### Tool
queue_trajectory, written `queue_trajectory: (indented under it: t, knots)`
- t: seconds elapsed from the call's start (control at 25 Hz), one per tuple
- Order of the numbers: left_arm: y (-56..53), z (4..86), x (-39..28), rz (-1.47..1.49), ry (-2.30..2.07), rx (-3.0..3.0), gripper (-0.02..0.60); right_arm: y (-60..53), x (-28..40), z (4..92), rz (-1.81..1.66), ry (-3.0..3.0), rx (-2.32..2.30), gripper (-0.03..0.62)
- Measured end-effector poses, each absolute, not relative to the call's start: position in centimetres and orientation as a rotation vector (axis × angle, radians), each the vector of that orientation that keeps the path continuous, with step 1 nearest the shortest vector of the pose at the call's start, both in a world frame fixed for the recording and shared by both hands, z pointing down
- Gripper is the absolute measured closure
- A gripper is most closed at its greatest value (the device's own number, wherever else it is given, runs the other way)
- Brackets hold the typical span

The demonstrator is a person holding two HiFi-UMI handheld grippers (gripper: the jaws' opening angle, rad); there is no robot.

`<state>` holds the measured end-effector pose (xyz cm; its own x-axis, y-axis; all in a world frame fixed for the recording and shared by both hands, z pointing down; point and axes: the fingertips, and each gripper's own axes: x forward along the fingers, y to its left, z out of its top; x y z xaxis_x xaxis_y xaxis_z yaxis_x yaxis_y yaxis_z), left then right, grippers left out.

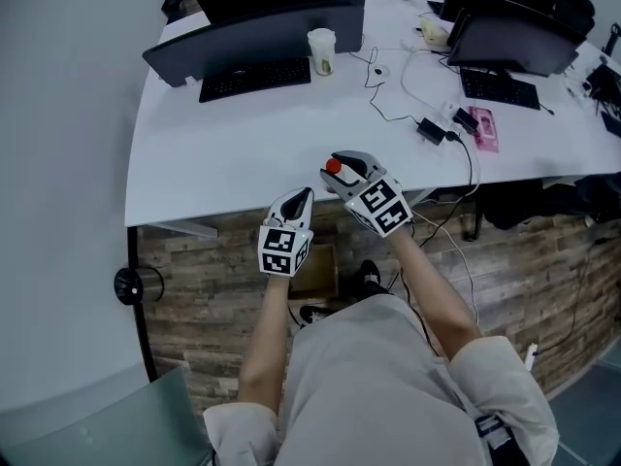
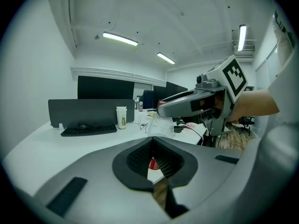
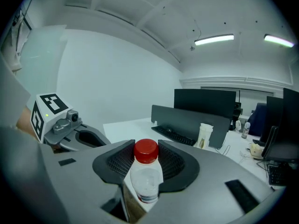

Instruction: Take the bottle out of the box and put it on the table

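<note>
No words or numbers are legible anywhere. The clear plastic bottle with a red cap (image 3: 146,176), lower centre, carries a blurred label band; the print on the white paper cup (image 1: 321,50), upper centre, is too small to read.

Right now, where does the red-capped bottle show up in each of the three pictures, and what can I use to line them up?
Head view: bottle at centre, in the right gripper, near the table's front edge.
Left gripper view: bottle just right of centre, hanging below the right gripper.
Right gripper view: bottle bottom centre, clamped between the jaws.
Shared landmark: pale cup beside the keyboard.
</note>
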<state>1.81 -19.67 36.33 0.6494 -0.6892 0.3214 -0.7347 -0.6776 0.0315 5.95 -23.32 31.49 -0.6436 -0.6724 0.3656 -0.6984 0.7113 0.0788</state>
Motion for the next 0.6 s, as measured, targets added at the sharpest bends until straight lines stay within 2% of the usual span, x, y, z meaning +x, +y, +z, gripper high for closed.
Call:
queue_trajectory:
  t: [0.6]
  knots:
    - [-25.2, 37.9, 8.3, 0.419, -1.275, 2.595, 0.568, -31.2, 13.0, 33.8, 0.141, -2.558, 1.005, 0.411]
